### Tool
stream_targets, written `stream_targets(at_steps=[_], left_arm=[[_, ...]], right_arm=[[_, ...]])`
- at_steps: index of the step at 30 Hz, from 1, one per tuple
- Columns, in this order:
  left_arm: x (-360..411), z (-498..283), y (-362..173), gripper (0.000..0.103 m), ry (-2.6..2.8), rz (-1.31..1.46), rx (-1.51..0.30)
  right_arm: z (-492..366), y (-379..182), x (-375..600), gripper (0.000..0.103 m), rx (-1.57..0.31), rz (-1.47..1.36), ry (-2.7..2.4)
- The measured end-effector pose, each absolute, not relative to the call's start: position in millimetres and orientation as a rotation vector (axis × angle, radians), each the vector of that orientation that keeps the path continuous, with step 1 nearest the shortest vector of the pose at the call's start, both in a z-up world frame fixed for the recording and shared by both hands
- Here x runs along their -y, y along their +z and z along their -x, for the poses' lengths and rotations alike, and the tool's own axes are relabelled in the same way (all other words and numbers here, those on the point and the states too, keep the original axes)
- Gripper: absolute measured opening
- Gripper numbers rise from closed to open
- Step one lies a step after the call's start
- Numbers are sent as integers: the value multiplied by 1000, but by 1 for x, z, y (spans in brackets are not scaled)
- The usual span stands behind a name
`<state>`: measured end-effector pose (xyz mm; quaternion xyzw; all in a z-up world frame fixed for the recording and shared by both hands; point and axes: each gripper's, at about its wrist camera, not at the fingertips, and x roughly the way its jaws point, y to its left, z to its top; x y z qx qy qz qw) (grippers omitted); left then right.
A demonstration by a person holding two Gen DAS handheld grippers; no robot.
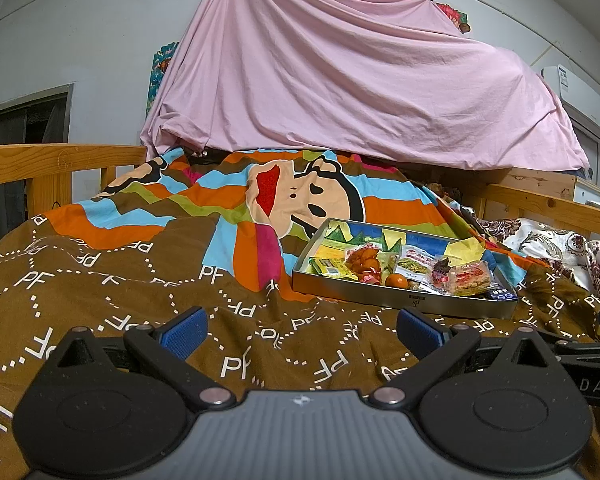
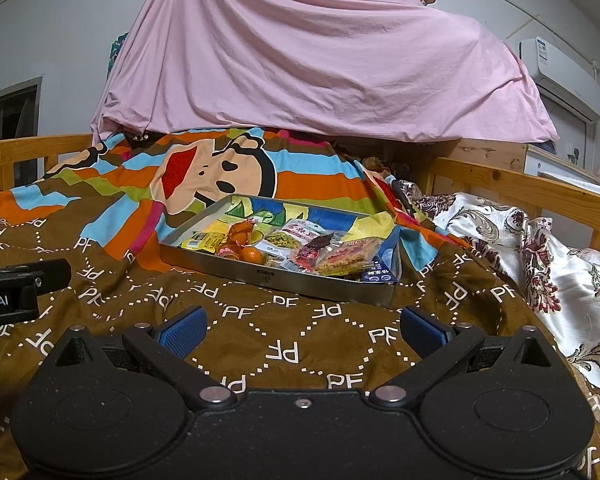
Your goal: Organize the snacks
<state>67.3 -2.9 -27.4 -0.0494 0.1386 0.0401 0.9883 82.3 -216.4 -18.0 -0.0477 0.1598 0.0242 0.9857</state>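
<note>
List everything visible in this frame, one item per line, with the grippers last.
metal tray: one, silver, on the quilt, holding snacks
snack packets: several, mixed colours, in the tray
orange fruit: one, in the tray near its front wall
quilt: one, brown with PF print and a striped cartoon panel, over the bed
pink sheet: one, draped behind
floral cloth: one, white, right of the quilt
left gripper: open, empty
right gripper: open, empty

Snacks (image 2: 300, 246) in tray (image 2: 268, 276) on blanket (image 2: 284, 344) — draped sheet (image 2: 320, 60) behind, pillow (image 2: 540, 248) right
</note>
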Motion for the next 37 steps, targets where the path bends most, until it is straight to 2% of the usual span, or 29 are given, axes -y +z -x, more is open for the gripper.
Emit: stream_targets(at_steps=[15,37], left_arm=[[1,-73,-31,103,120,104,-371],[2,-76,-33,103,146,84,-391]], right_arm=[[-81,-23,215,102,-329,99,50],[-84,-23,215,102,-364,108,57]])
